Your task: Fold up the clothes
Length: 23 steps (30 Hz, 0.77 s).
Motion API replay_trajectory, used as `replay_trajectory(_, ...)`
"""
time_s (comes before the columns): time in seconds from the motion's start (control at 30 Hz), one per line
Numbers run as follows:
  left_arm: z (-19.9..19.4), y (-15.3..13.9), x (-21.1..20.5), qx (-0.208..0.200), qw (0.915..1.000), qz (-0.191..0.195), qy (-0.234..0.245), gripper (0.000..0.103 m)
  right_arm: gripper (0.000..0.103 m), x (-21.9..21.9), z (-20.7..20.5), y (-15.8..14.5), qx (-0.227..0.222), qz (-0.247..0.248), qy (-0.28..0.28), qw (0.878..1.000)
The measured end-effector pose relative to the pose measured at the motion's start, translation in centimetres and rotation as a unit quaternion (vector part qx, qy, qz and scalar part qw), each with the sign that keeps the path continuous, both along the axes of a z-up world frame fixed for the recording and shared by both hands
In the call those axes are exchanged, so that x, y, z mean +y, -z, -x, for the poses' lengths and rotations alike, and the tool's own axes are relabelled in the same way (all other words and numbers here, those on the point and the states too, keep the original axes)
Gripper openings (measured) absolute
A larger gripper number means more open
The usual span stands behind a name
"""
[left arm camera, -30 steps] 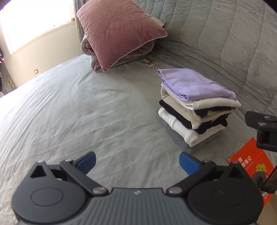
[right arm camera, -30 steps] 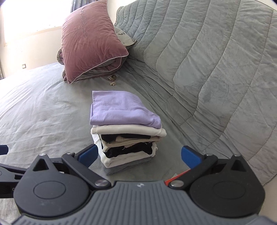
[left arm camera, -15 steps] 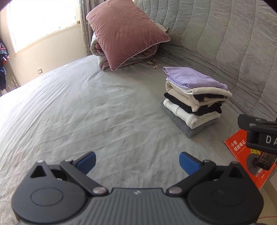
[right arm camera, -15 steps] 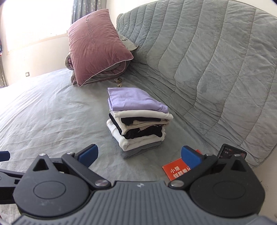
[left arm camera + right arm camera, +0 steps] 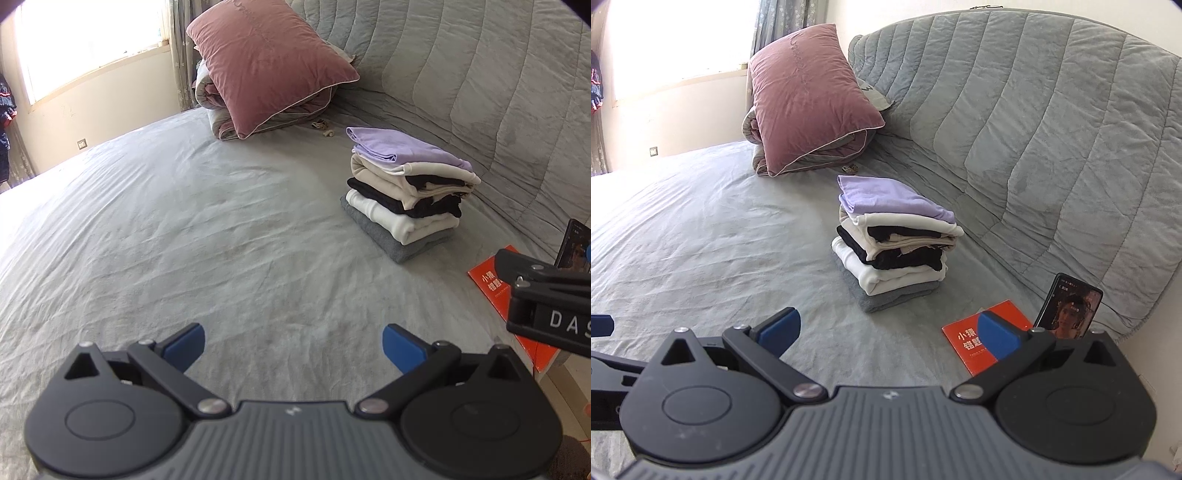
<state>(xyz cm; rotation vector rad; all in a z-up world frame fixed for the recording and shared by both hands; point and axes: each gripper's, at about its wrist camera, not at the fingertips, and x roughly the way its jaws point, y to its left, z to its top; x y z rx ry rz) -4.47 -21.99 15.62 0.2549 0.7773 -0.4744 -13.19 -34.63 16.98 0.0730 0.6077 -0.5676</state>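
A stack of folded clothes (image 5: 408,195) (image 5: 895,243) sits on the grey bed sheet (image 5: 184,240) near the quilted headboard. A lilac garment (image 5: 886,195) lies on top, with cream, black, white and grey pieces under it. My left gripper (image 5: 293,345) hovers open over bare sheet, well short and left of the stack, nothing between its blue pads. My right gripper (image 5: 890,330) is open too, empty, in front of the stack. Part of the right gripper's body (image 5: 546,302) shows at the right edge of the left wrist view.
A mauve pillow (image 5: 809,96) rests on a rolled quilt at the back. An orange booklet (image 5: 975,338) and a propped phone (image 5: 1069,308) lie right of the stack. The quilted grey headboard (image 5: 1034,129) rises behind. A window and wall are at left.
Both grippers have pulled back from the stack, which now looks smaller and farther. The booklet and phone have come into view. Both stay open.
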Motion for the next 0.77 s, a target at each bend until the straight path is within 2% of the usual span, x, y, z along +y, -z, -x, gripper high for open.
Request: replay_trajectory(0.77, 0.4, -0.2, 2.1, 0.005, 0.9999, 0.011, -0.007, 0.102, 0.103, 2.4, 0.5, 0.0, 0.007, 0.010, -0.018, 1.000)
